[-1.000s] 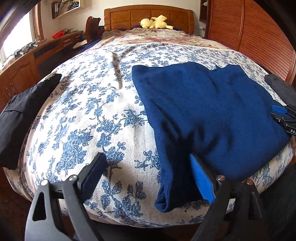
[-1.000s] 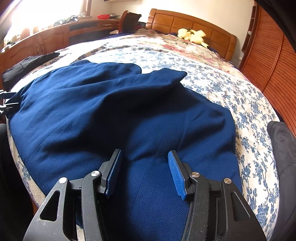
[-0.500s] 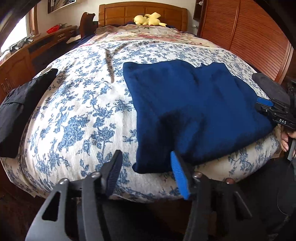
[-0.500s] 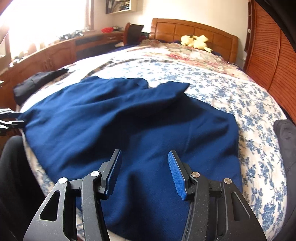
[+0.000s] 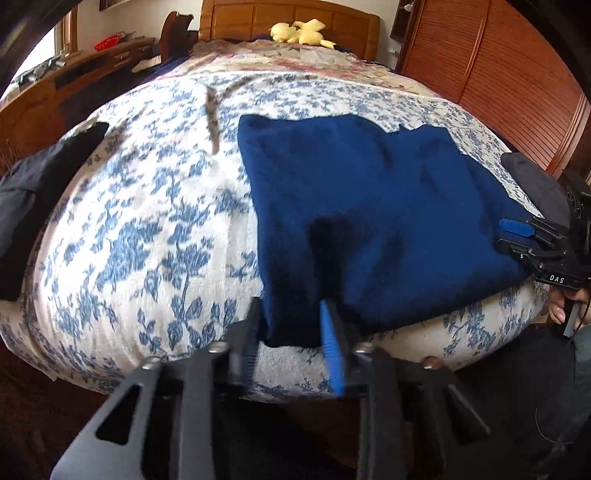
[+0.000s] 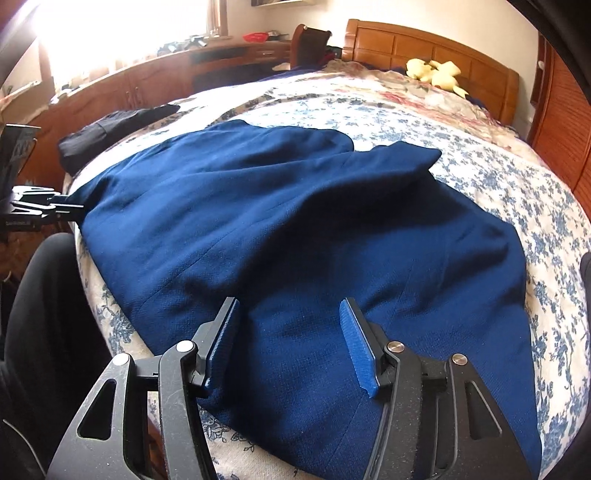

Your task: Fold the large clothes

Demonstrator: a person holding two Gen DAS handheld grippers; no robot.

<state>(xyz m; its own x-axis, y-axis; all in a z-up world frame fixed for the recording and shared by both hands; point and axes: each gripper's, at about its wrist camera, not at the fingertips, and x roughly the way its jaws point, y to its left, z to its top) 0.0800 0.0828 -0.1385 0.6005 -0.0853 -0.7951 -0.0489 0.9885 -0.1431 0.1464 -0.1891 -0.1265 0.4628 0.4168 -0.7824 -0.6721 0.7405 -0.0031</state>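
A large navy blue garment (image 5: 369,221) lies spread on the floral bedspread (image 5: 147,240); it also fills the right wrist view (image 6: 277,229). My left gripper (image 5: 291,332) is open, its jaws either side of the garment's near left corner at the bed's front edge. My right gripper (image 6: 288,332) is open and empty, its jaws hovering over the garment's near right part. The right gripper shows in the left wrist view (image 5: 532,240) at the garment's right edge. The left gripper shows in the right wrist view (image 6: 37,210) at the garment's left corner.
Black clothing (image 5: 33,195) lies at the bed's left edge. A dark grey item (image 5: 532,184) lies at the right edge. A yellow plush toy (image 5: 299,31) sits by the wooden headboard (image 6: 424,48). Wooden cabinets (image 6: 147,85) run left, a slatted wardrobe (image 5: 498,74) right.
My left gripper has narrowed and shifted right, so the garment's near left corner now lies between its jaws. The right gripper has drawn back a little over the garment.
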